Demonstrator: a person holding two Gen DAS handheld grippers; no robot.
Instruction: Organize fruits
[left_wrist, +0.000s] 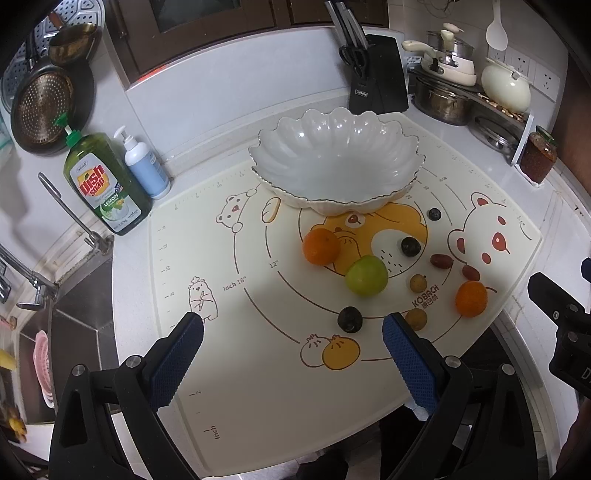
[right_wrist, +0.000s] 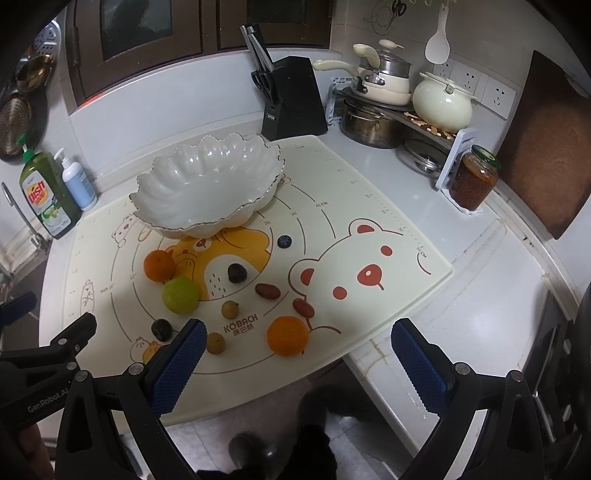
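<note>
On the white stone surface (right_wrist: 461, 280) lies a cream bear-printed mat (left_wrist: 258, 387). A white scalloped ceramic bowl (left_wrist: 334, 158) sits empty at its far edge, fruits scattered nearer: green apple (left_wrist: 366, 275), two oranges (left_wrist: 320, 246), dark plums (left_wrist: 349, 319). The left claw (left_wrist: 291, 328) and right claw (right_wrist: 297, 334) both hover spread wide, holding nothing.

Green dish soap bottle (left_wrist: 105, 184) beside white pump bottle (left_wrist: 142, 166); black knife block (right_wrist: 293, 98); lidded jar (right_wrist: 474, 179) near stacked pots (right_wrist: 380, 99).

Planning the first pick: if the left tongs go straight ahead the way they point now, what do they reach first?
Probably the dark plum, lying just ahead between the open left tongs, with the green fruit behind it; depth is uncertain.
</note>
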